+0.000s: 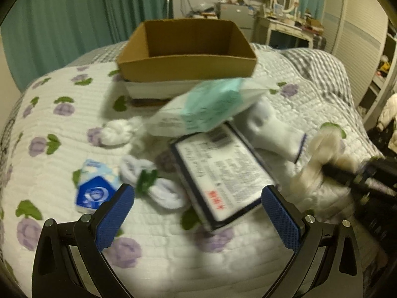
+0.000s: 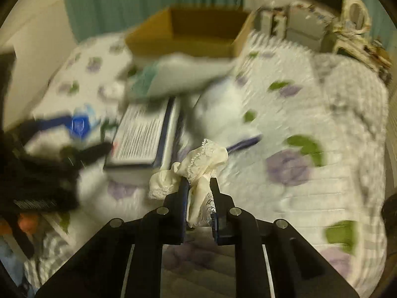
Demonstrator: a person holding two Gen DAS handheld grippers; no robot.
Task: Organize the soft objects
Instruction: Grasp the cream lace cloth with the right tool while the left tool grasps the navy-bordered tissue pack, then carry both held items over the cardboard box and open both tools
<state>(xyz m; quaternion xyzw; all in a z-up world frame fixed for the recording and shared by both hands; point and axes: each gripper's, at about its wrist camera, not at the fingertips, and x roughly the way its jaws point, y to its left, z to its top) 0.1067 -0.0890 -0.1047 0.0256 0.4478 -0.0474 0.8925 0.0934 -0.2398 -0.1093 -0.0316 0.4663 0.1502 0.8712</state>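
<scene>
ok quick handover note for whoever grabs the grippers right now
Right gripper: shut on a cream lace cloth, held above the bed.
Left gripper: open, holding nothing, over the pile.
Cardboard box at the far side of the bed; nothing visible inside it.
Left on the bed: white socks, white cord bundle, blue tissue pack, teal wipes pack, dark-edged pack.

Both cameras hang low and close over the near edge of the bed (image 1: 62, 92), facing its far edge and the curtains. The left looks from the left, the right from the right; both take in the cardboard box (image 1: 186, 59) and the book (image 2: 146, 136).
</scene>
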